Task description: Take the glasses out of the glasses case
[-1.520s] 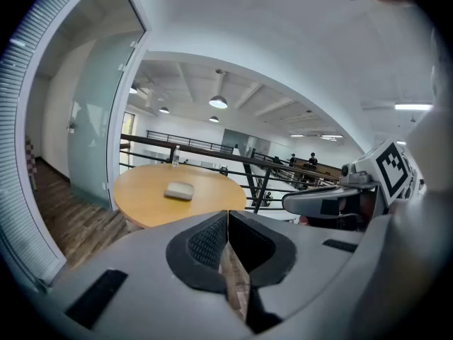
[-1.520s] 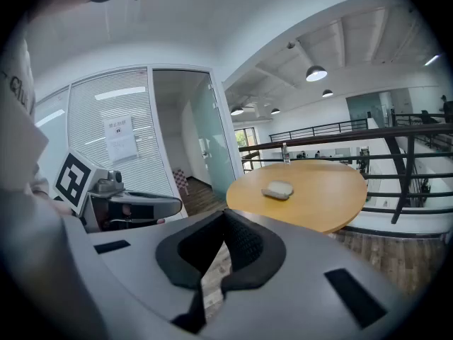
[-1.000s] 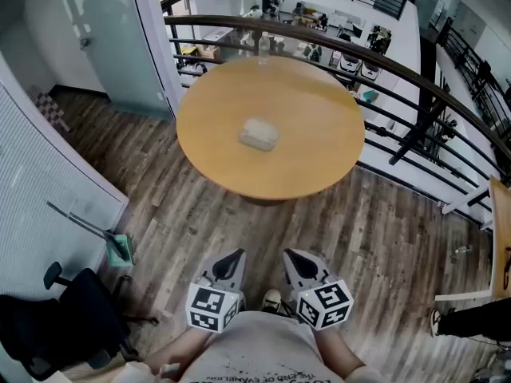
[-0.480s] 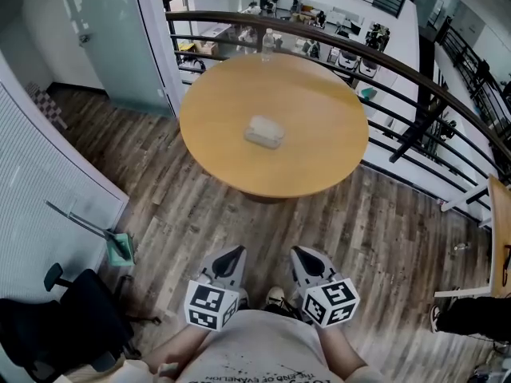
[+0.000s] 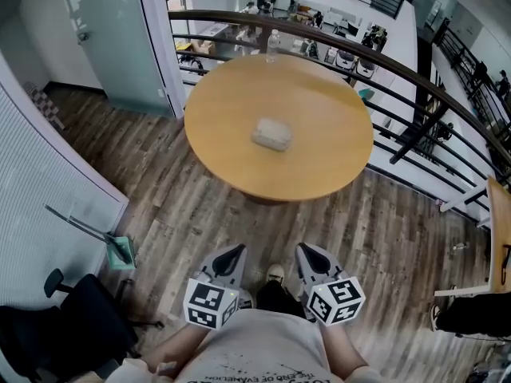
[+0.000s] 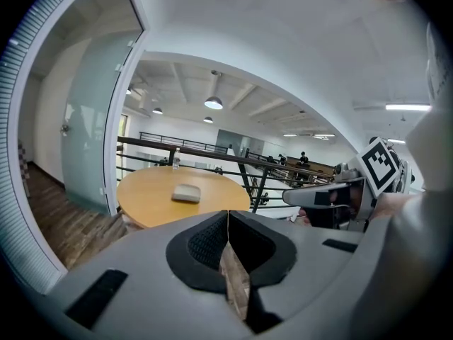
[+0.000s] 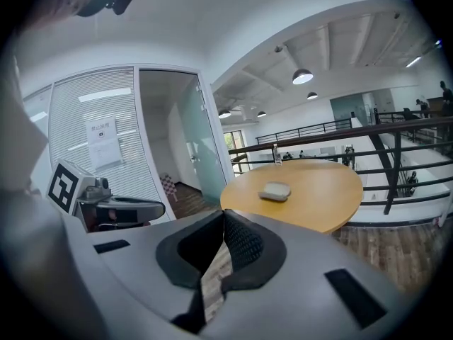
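The glasses case (image 5: 272, 134) lies near the middle of the round wooden table (image 5: 231, 162), closed as far as I can see, pale grey and lying flat. Its long axis runs roughly crosswise to the person, left to right in the head view, with the right end turned a little nearer to them (so one long side faces the person). Which edge carries the hinge I cannot tell from here.

The person stands well back from the table on the plank floor (image 5: 200, 222), a shoe (image 5: 274, 274) showing between the two tools. The left hand-held gripper (image 5: 235, 253) is held low, close to the body, its two jaws pressed together at the tips with nothing between them; past them its own view shows floor and the case (image 6: 187, 194) far ahead on the table. The right hand-held gripper (image 5: 303, 251) sits just beside it, also with its jaws brought together on nothing, and points toward the table, the case (image 7: 274, 190) well apart from it.

A clear water bottle (image 5: 274, 46) stands upright at the table's far edge, near the dark railing (image 5: 415, 74). A black office chair (image 5: 72, 325) stands off to the person's left.
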Tool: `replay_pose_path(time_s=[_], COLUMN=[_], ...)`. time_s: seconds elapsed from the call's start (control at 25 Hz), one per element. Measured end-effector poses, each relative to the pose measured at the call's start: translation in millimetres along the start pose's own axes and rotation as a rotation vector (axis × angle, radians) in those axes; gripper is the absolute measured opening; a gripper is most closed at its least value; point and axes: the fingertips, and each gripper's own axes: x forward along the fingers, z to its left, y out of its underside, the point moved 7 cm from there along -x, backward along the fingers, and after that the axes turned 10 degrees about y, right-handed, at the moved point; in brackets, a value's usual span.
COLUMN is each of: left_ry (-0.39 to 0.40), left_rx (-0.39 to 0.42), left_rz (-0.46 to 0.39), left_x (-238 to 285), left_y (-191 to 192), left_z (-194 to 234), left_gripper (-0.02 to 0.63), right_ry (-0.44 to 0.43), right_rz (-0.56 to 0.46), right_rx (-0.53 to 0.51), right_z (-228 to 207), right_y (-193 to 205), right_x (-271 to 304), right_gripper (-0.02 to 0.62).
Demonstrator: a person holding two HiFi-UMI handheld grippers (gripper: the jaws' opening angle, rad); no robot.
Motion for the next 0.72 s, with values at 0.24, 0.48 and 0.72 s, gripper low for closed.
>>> replay_pose_path(time_s=[0.24,0.48,0.72], left_ry=[0.004,-0.015,-0.044], left_rx=[-0.004,-0.011,-0.02], left_rz=[-0.002,0.0,0.004], left_x=[17.8,47.3,90.6], left_y=[-6.0,-19.7,-40.9], left_z=[19.5,48.0,84.0], left_gripper=[0.025,0.025,0.025], right_ry=[-0.007,-0.027,-0.058], right_rz=[0.001,0.005,0.008], right_rx=[-0.005,-0.008,-0.021], right_z=[-4.4,-21.6,-47.8], right_y=[-4.1,-18.1,-43.2], right_x=[22.8,65.4,120.6], right_gripper=[0.026,0.026,0.026])
